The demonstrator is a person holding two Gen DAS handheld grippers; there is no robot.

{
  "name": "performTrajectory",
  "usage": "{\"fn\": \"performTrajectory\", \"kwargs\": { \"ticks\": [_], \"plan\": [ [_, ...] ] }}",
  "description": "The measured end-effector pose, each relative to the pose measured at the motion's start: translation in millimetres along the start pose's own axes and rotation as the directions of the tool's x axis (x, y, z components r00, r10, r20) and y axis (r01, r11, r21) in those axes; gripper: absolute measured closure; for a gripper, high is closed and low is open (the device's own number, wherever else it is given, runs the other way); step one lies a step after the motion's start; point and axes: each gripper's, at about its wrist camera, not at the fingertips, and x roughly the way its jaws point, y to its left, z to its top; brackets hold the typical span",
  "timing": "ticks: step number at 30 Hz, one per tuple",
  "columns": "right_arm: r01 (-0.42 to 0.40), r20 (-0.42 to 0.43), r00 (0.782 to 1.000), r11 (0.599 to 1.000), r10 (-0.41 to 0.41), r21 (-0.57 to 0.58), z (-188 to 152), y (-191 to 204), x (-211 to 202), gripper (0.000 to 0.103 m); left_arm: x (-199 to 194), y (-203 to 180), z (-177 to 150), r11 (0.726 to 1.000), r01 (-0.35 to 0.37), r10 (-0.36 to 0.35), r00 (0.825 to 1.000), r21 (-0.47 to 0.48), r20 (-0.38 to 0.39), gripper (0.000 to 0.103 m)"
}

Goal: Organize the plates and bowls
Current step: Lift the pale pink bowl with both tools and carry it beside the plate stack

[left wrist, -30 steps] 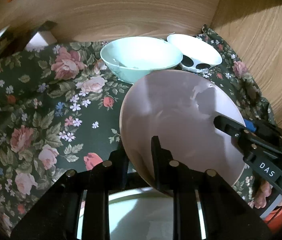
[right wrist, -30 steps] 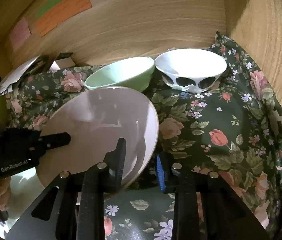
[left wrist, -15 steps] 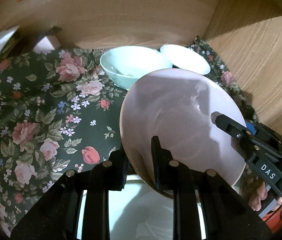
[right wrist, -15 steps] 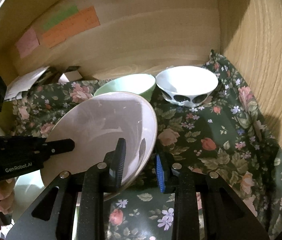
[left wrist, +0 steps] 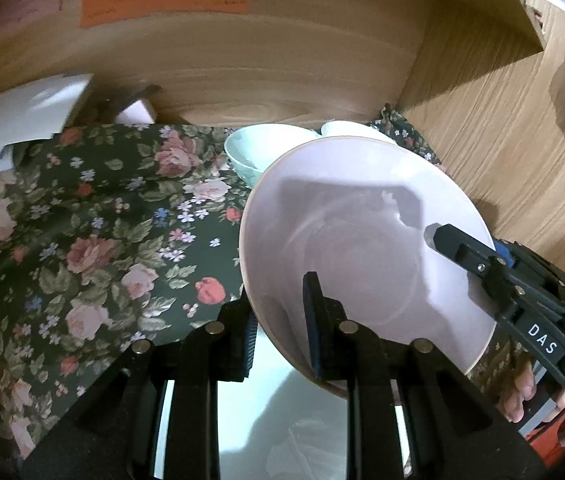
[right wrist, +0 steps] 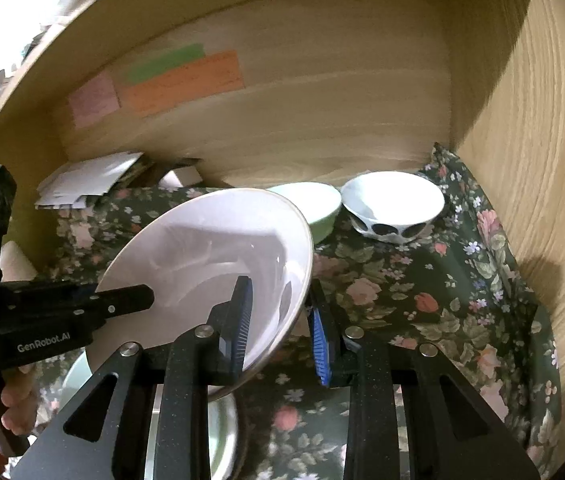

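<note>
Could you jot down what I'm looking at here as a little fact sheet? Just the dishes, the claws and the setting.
Held dish: pink plate, tilted, gripped at its rim from two sides
Left claw: shut on the plate's rim
Right claw: shut on the opposite rim
Dishes at the back: green bowl beside white bowl with dark spots
Surface: floral cloth
Surroundings: wooden walls with coloured notes

My raised plate [left wrist: 362, 240] hides most of the white bowl [left wrist: 346, 130]; writing on the orange note [right wrist: 186, 84] is illegible.
</note>
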Motion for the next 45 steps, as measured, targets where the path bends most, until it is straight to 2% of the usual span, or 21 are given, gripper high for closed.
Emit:
{"fn": "performTrajectory", "kwargs": {
  "ticks": [24, 32, 45],
  "plan": [
    [-0.127, 0.008, 0.992, 0.987, 0.128, -0.103, -18.9, 79.5, -14.8, 0.078, -82.8, 59.4, -63.7, 0.990, -0.084, 0.095, 0.991, -0.112, 0.094, 0.082],
    [-0.178, -0.019, 0.984, 0.975, 0.177, -0.133, -28.3, 111.8, -7.6, 0.078, -105.5, 84.2, -90.5, 0.980, -0.129, 0.148, 0.981, -0.154, 0.122, 0.082],
    [-0.259, -0.101, 0.964, 0.954, 0.246, -0.154, -44.5, 156.7, 22.0, 0.078, -120.0, 134.6, -122.2, 0.953, -0.173, 0.203, 0.974, -0.250, 0.100, 0.082]
  ]
}}
